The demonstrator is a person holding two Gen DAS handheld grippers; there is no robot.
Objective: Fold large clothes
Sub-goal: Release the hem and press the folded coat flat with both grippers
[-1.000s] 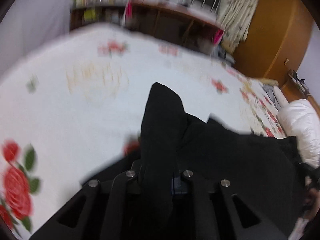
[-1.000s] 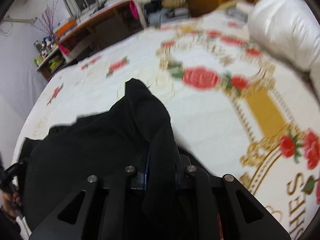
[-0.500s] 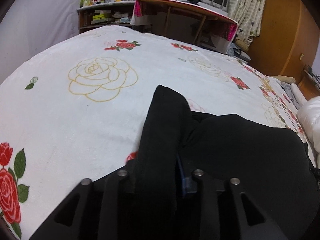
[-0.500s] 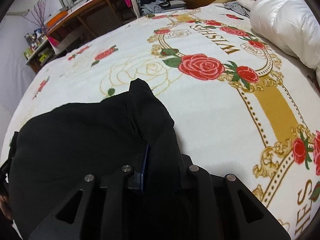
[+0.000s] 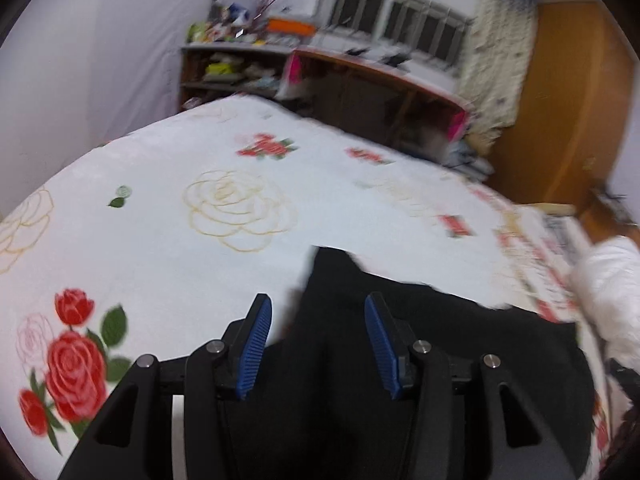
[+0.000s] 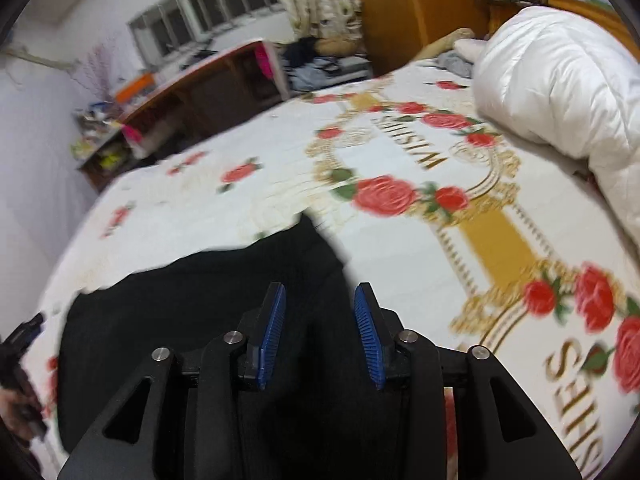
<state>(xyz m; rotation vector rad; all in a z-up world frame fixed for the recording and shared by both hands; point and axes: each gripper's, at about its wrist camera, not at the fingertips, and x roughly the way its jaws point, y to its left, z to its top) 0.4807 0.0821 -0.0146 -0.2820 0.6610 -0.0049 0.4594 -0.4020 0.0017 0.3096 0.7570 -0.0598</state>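
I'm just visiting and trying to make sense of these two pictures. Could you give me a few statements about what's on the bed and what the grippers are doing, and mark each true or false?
1. The black garment lies on a rose-printed bedspread. True.
2. The left gripper is clamped on the cloth. False: its blue pads stand apart, the jaws have just been opening, and the cloth lies loose between them.
3. The right gripper is open. True; its jaws have just been opening too.
4. A white duvet covers the garment. False: it is bunched apart from it, at the bed's far right.
5. The garment is red. False: black.
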